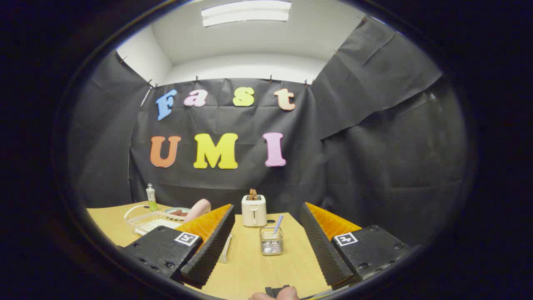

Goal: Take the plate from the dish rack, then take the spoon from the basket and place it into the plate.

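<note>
My gripper (266,213) is held above the wooden table (250,271), open, with nothing between its fingers. A small clear basket (271,241) stands on the table between the fingers and just ahead of them. A spoon (278,225) with a blue patterned handle leans upright in it. A white wire dish rack (150,221) sits to the left, beyond the left finger (208,246). A pinkish plate (198,209) stands on edge in the rack, partly hidden behind that finger.
A white toaster (254,211) with toast in it stands beyond the basket, near the back wall. A small green bottle (150,197) stands behind the rack. A thin clear strip (226,248) lies beside the left finger. A person's thumb (275,295) shows below.
</note>
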The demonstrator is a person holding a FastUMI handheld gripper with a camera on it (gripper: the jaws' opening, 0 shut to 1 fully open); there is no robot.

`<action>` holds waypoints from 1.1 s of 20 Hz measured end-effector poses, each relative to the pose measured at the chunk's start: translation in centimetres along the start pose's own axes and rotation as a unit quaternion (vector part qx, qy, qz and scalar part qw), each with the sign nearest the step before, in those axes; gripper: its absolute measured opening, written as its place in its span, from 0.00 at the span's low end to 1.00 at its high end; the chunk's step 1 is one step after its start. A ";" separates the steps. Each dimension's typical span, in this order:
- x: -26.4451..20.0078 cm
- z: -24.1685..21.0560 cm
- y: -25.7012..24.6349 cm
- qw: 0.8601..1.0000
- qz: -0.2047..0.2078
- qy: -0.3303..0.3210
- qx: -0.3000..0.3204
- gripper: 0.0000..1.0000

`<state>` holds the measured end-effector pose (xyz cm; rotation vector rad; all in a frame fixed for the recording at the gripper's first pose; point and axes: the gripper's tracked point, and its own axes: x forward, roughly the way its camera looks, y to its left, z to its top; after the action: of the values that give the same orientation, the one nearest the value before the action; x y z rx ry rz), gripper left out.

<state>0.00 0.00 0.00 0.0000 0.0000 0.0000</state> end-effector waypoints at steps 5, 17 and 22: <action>-1.1 2.5 0.5 0.999 0.007 -0.025 -0.035 1.00; -0.6 0.8 1.5 1.000 0.022 0.000 -0.005 1.00; 0.4 0.7 3.2 1.000 0.029 0.010 -0.008 1.00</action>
<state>0.41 3.15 0.73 -0.0168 0.0206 0.0572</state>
